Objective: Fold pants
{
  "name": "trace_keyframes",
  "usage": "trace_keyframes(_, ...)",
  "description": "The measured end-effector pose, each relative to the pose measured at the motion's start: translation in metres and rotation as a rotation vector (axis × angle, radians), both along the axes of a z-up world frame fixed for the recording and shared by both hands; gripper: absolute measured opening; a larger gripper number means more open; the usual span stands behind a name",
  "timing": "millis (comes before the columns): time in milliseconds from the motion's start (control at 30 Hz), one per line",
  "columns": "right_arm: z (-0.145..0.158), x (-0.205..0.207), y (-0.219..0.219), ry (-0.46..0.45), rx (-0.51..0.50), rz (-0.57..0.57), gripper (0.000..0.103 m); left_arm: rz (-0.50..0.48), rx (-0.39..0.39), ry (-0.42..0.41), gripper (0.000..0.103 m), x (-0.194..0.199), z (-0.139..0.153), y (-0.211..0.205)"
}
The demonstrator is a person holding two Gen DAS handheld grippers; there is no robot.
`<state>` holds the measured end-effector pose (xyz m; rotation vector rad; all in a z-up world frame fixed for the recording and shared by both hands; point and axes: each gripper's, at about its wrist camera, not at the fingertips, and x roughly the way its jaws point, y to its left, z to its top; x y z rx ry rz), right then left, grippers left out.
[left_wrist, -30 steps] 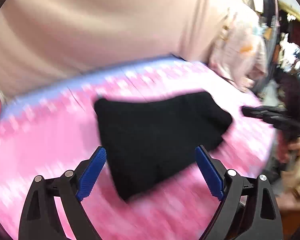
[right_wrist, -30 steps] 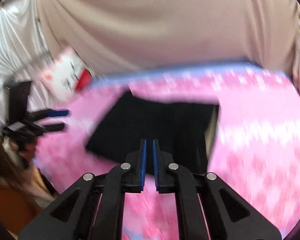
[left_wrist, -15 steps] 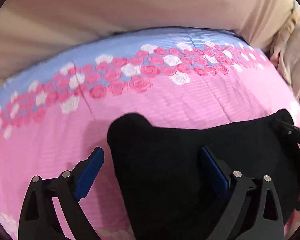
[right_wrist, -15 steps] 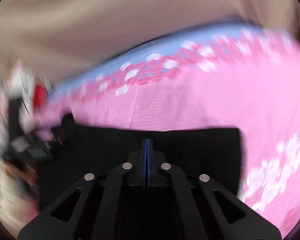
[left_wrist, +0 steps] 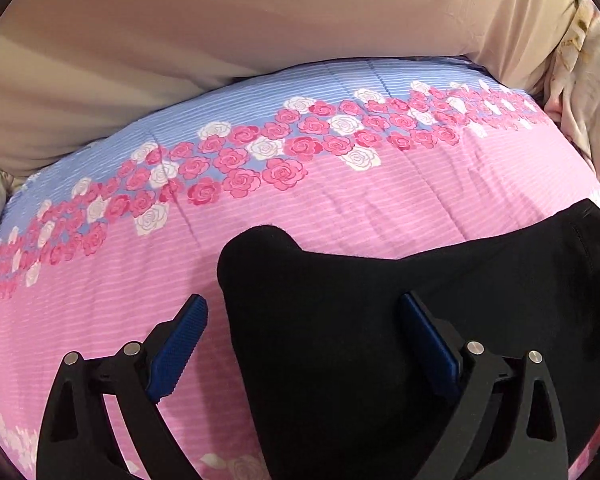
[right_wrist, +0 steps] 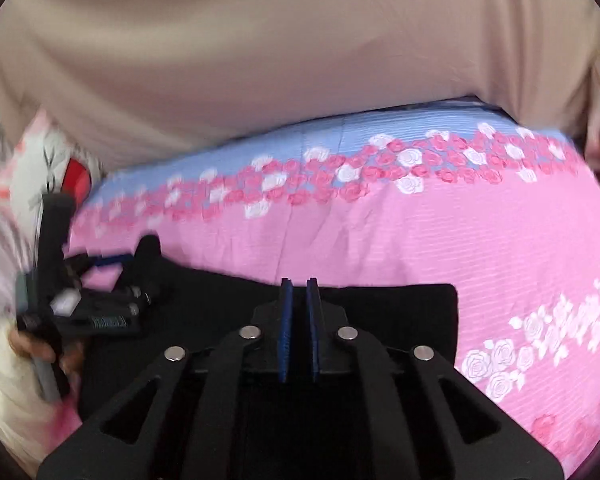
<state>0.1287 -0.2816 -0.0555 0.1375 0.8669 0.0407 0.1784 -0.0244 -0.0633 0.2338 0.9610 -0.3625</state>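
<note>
1. Pink bedding printed with roses serves as the work surface: a quilt (left_wrist: 380, 200) lies under both tools, turning pale blue along its far edge.
2. Nearest the left gripper (left_wrist: 304, 340), its blue pads are spread wide with nothing between them. The left finger sits over bare quilt and the right finger over dark cloth, so the side edge of the pants (left_wrist: 380, 320) runs up between them. That straddle looks like a line-up for pinching this edge.
3. Just ahead of the left fingertips, the black fabric ends in a rounded corner that bulges slightly, which suggests it is already doubled over.
4. In the right wrist view, the right gripper (right_wrist: 299, 292) has its pads drawn nearly together, with only a thin slit showing. It hovers at the far edge of the pants (right_wrist: 400, 320); whether any cloth sits in that slit I cannot tell.
5. Right of those fingers, the garment's corner is square and flat, so this side seems settled.
6. Beyond the fingertips runs the rose band, and behind it a beige sheet (right_wrist: 300, 60) hangs as a backdrop.
</note>
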Motion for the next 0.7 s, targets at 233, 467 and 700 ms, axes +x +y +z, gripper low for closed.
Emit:
trace_keyframes(233,0.028,-0.041,-0.019,-0.083,0.194,-0.036,0.01,0.015,0.036,-0.037,0.095,-0.01,0.005,-0.004)
trace_keyframes(467,-0.013,-0.071,-0.037,-0.015,0.231,-0.063,0.007,0.032,0.036,-0.051,0.095,-0.017,0.009,-0.005)
trace_keyframes(700,0.033,-0.104,-0.006,-0.09,0.239,0.043,0.011,0.029,0.055,-0.098,0.094,-0.043,0.026,-0.005)
